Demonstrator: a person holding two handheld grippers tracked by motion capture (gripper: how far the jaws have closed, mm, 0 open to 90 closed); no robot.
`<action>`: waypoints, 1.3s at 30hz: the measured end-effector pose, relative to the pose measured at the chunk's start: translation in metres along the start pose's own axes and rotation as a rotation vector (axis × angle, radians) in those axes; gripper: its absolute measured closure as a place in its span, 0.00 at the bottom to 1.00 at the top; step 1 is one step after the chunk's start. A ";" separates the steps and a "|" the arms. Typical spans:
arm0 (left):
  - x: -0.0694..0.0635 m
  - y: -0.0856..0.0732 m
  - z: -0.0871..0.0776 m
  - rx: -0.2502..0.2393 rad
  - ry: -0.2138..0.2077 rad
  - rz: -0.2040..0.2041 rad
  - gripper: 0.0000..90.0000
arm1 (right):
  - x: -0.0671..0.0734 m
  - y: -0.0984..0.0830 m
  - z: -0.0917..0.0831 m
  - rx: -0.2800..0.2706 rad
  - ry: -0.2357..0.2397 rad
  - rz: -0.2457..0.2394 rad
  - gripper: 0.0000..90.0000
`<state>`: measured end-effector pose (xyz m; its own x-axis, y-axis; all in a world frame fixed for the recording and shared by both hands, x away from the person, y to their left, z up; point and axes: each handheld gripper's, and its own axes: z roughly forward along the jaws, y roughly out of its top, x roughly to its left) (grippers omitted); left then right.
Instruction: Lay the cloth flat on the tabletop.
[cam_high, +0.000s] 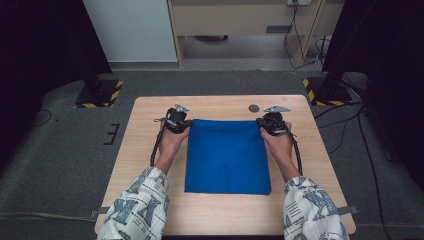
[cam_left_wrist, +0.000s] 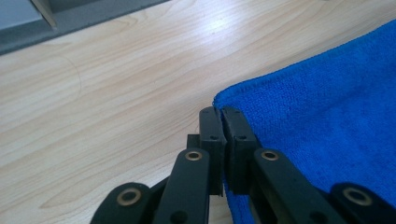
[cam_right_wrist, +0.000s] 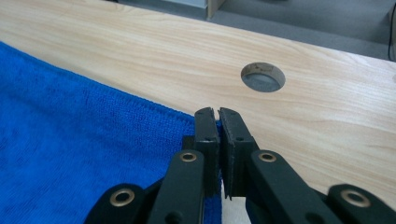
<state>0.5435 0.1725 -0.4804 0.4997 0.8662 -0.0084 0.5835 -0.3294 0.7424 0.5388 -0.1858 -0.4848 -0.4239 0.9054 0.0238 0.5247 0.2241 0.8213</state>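
The patterned sleeves (cam_high: 145, 202) lead to both grippers, left (cam_high: 181, 125) and right (cam_high: 266, 125), clamped on the blue cloth's (cam_high: 227, 157) far corners; lower them level together so the edge lands straight.

cloth (cam_high: 227, 156): solid royal blue being shown | table (cam_high: 150, 150): pale wood grain being shown | grippers' jaws: black, brass rivets | sleeves (cam_high: 137, 207): white being patterned with grey-blue print | stand bases (cam_high: 98, 93): yellow-black hazard stripes being displayed
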 end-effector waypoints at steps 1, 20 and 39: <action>0.000 0.000 0.000 0.000 0.000 0.000 0.97 | 0.000 0.000 0.000 0.000 0.000 0.000 0.97; 0.003 0.021 -0.019 -0.118 0.035 0.015 0.72 | -0.005 0.008 -0.005 -0.059 -0.086 0.031 0.31; -0.009 0.029 -0.048 -0.144 -0.008 0.053 0.55 | 0.008 0.014 -0.024 -0.054 -0.084 0.020 0.19</action>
<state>0.5255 0.1727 -0.4266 0.5328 0.8458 0.0280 0.4585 -0.3163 0.8305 0.5254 -0.1842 -0.4597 -0.3494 0.9370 -0.0053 0.4909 0.1878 0.8507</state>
